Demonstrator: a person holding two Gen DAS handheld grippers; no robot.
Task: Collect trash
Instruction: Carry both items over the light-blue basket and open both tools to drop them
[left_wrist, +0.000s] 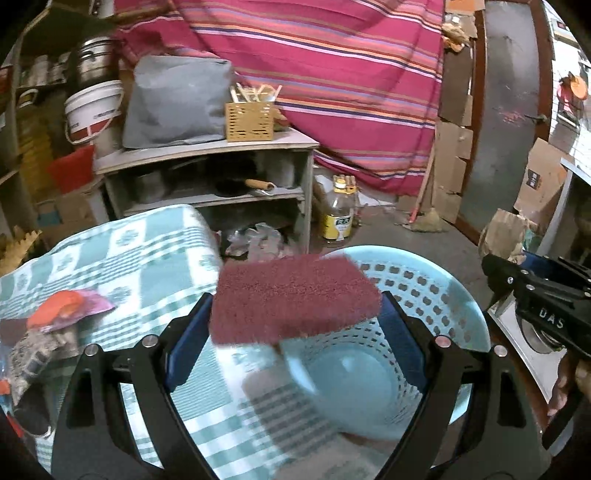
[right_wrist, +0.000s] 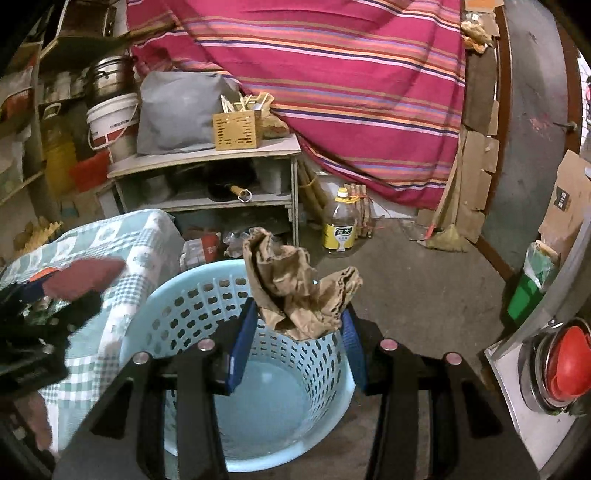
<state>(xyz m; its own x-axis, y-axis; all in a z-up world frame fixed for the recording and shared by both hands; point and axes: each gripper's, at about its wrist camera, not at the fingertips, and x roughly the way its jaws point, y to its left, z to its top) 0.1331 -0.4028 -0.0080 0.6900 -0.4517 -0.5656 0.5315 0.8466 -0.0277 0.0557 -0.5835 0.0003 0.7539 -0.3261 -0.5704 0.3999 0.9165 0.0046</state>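
My left gripper (left_wrist: 295, 314) is shut on a dark red scouring sponge (left_wrist: 291, 299) and holds it over the near-left rim of the light blue perforated basket (left_wrist: 436, 288). My right gripper (right_wrist: 299, 321) is shut on a crumpled brown paper bag (right_wrist: 295, 284) and holds it above the same basket (right_wrist: 184, 306), whose inside looks empty. The left gripper and the sponge (right_wrist: 85, 280) show at the left of the right wrist view. The right gripper's black body (left_wrist: 535, 302) and the paper bag (left_wrist: 504, 232) show at the right of the left wrist view.
A table with a green checked cloth (left_wrist: 122, 258) stands left of the basket, with colourful wrappers (left_wrist: 66, 306) on it. Behind are a wooden shelf unit (left_wrist: 207, 173), an oil bottle (left_wrist: 338, 214) on the floor and a striped red cloth (left_wrist: 332, 74). A metal surface with a red-topped pot (right_wrist: 565, 362) is on the right.
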